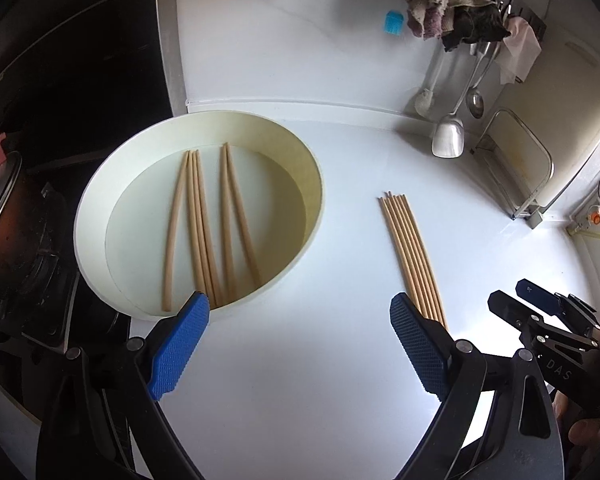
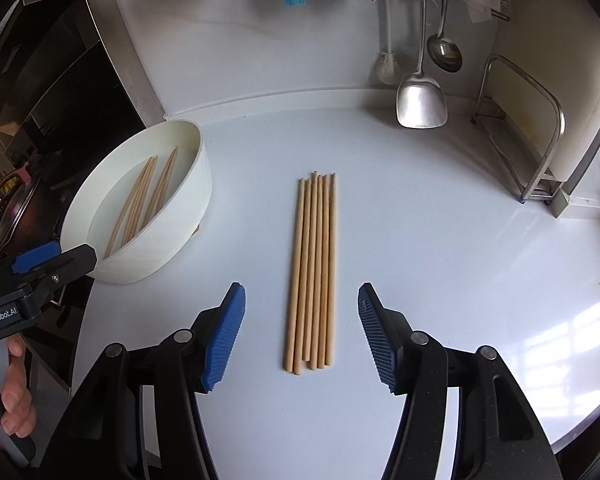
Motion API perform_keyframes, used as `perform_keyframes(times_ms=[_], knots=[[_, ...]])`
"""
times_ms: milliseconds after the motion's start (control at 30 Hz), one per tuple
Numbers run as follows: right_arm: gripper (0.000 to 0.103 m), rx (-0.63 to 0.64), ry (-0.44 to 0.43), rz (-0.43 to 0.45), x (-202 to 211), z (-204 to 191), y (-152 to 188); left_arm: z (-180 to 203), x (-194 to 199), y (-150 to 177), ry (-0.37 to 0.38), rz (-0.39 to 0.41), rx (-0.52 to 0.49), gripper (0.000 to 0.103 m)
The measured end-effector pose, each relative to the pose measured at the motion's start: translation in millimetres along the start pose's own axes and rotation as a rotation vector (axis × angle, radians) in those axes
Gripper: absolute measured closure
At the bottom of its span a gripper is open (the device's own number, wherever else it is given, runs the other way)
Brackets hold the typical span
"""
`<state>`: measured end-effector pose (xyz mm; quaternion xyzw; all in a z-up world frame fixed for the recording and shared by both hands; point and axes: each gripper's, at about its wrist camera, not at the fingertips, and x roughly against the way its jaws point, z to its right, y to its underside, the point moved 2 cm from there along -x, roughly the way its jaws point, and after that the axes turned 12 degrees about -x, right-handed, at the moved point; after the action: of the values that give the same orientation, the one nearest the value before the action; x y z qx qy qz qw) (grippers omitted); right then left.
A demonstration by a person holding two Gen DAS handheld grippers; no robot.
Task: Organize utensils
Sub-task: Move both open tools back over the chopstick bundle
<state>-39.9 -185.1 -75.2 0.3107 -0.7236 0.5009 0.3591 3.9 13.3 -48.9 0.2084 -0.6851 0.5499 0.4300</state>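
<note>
Roughly half done, by your count: six pale wooden chopsticks (image 1: 204,224) lie loose in the round cream tub (image 1: 100,184); a squared bundle of like chopsticks (image 2: 312,272) sits on the glossy white desk (image 2: 460,240). Right gripper (image 2: 302,336): jaws apart, straddling the bundle's near ends, nothing pinched. Left gripper (image 1: 300,344): jaws wide, empty, between tub and bundle. Room: kitchen corner, steel spatula (image 2: 420,100) and ladle (image 2: 444,52) hanging, rags (image 1: 452,4) above, dark stove (image 1: 40,140) left.

Left claw (image 1: 300,304) open above the table (image 1: 300,380); six chopsticks (image 1: 204,224) in white basin (image 1: 100,184); bundle (image 1: 414,256) beside it.
</note>
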Motion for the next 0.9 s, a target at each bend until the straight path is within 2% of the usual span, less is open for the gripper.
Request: perform_keyframes(times_ms=[300,500,633,767,900], knots=[[0.046,0.063,0.048,0.032,-25,22,2,26,-24,11,0.006,-0.013,-0.005,0.013],[0.044,0.041,0.037,0.068,-45,35,-3,33,-46,15,-0.002,0.017,0.038,0.013],[0.044,0.013,0.021,0.083,-63,45,-5,39,-57,12,-0.029,0.042,0.032,0.013],[0.044,0.007,0.013,0.104,-79,49,-6,47,-66,9,-0.023,0.067,0.03,0.013],[0.044,0.005,0.036,0.099,-94,49,-4,58,-75,9,-0.015,0.059,0.009,0.013]])
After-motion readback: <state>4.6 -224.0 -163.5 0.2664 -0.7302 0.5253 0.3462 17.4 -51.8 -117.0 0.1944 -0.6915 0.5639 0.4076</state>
